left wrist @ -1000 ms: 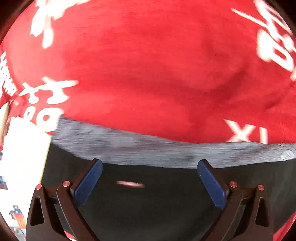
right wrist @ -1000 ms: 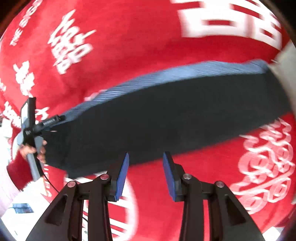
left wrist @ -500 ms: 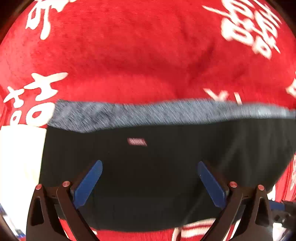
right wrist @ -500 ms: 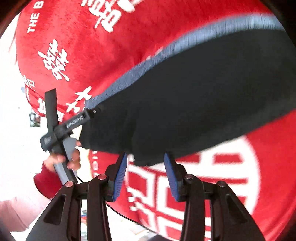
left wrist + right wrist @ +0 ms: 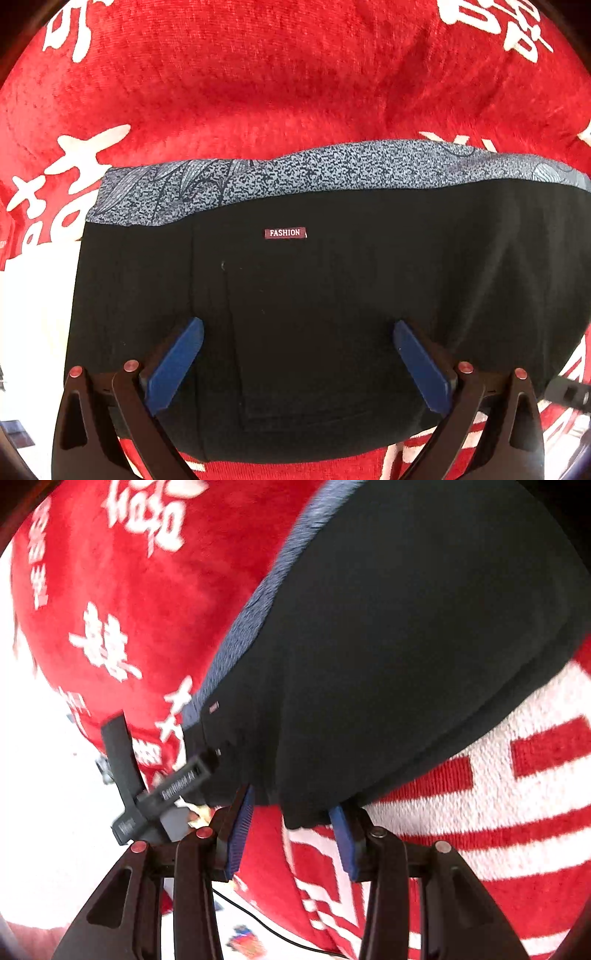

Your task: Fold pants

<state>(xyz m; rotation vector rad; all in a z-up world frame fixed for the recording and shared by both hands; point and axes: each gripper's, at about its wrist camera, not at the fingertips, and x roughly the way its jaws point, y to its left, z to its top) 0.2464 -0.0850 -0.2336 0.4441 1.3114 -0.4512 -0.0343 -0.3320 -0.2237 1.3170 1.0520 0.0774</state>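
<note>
The black pants [image 5: 332, 314] are lying flat on the red blanket [image 5: 258, 81]. The left tongs [image 5: 295, 354] are gaping wide above them, gripping nothing; the right tongs [image 5: 291, 834] are standing partly open at the hem, empty.

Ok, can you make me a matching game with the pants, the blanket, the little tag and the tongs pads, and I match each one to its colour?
Things:
1. pants
2. blanket
3. FASHION tag
4. left tongs pads
5. waistband

Colours:
A. speckled grey
B. blue
C. red with white characters
D. black
E. maroon with white letters

Pairs: 1-D, 2-C, 3-E, 4-B, 5-A
</note>
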